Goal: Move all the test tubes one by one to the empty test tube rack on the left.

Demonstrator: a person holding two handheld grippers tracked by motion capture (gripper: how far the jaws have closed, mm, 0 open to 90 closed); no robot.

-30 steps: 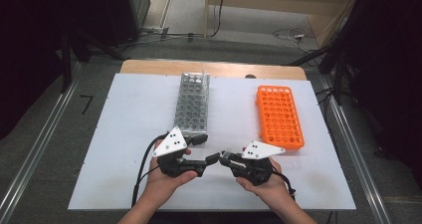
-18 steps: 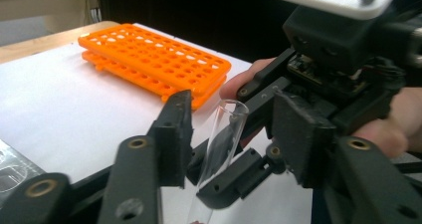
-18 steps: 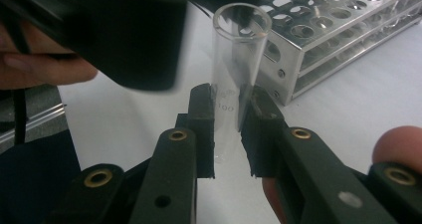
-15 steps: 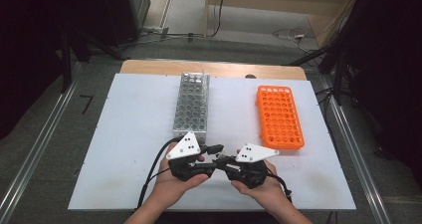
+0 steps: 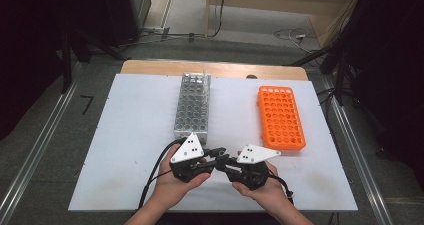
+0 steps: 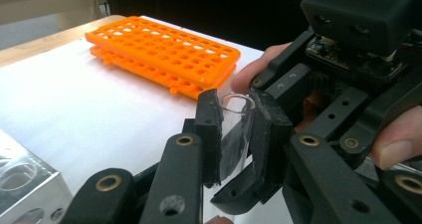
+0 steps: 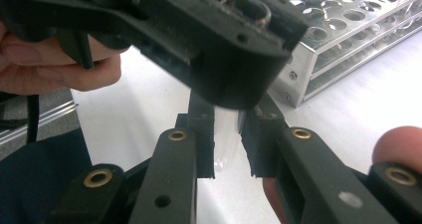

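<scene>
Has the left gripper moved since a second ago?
Yes. The left gripper has shifted right and toward the person, away from the metal rack, meeting the right gripper.

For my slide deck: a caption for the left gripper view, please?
Left gripper clamps a clear tube, right gripper close behind, orange rack beyond.

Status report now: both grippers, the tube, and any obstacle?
Left gripper shut on glass tube. Right gripper fingers around same tube, grip unconfirmed. Metal rack and orange rack apart; nothing in the way.

Clear glossy glass tube [image 6: 234, 134], shiny metal rack [image 5: 192, 106], orange plastic rack [image 5: 280, 117].
</scene>
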